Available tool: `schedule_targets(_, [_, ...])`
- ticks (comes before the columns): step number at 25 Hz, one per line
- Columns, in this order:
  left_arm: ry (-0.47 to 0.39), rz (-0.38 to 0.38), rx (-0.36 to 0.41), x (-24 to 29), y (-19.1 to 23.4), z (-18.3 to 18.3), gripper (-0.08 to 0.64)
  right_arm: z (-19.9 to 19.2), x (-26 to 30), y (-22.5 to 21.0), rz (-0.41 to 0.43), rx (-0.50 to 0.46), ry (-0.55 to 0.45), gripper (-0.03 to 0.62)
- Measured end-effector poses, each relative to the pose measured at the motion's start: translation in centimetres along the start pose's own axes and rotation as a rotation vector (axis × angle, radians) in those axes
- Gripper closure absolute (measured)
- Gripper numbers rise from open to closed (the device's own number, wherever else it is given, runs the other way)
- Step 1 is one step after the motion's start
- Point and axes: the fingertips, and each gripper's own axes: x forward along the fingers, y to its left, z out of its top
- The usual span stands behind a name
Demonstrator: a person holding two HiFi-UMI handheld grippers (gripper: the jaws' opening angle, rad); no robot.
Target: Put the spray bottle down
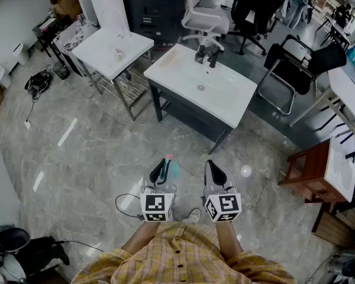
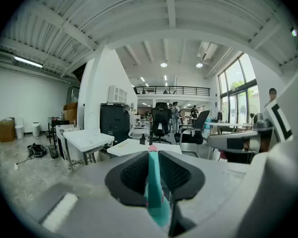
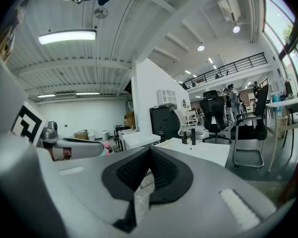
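A slim teal spray bottle (image 1: 174, 169) with a pink tip is clamped between the black pads of my left gripper (image 1: 165, 162), held in the air over the floor in front of the person. In the left gripper view the bottle (image 2: 154, 187) stands upright between the two pads, and my left gripper (image 2: 153, 153) is shut on it. My right gripper (image 1: 212, 165) hangs beside it to the right, a hand's width away. Its pads meet at the tips in the right gripper view (image 3: 149, 149), with nothing between them.
A white washbasin table (image 1: 225, 96) with a black faucet (image 1: 207, 55) stands ahead. A second white table (image 1: 109, 51) is at the back left. Office chairs (image 1: 204, 13) stand behind, a black chair (image 1: 307, 67) and a wooden stand (image 1: 310, 170) at the right. A cable (image 1: 125, 201) lies on the marble floor.
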Motion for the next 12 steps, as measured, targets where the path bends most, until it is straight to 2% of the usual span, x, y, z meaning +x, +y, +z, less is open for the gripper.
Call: schedule_targets(12, [0.018,-0.062,-0.002,2.7,6.4,-0.3,0.494,0.3,6.1,2.1,-0.070,0.069,-0.022,0.592])
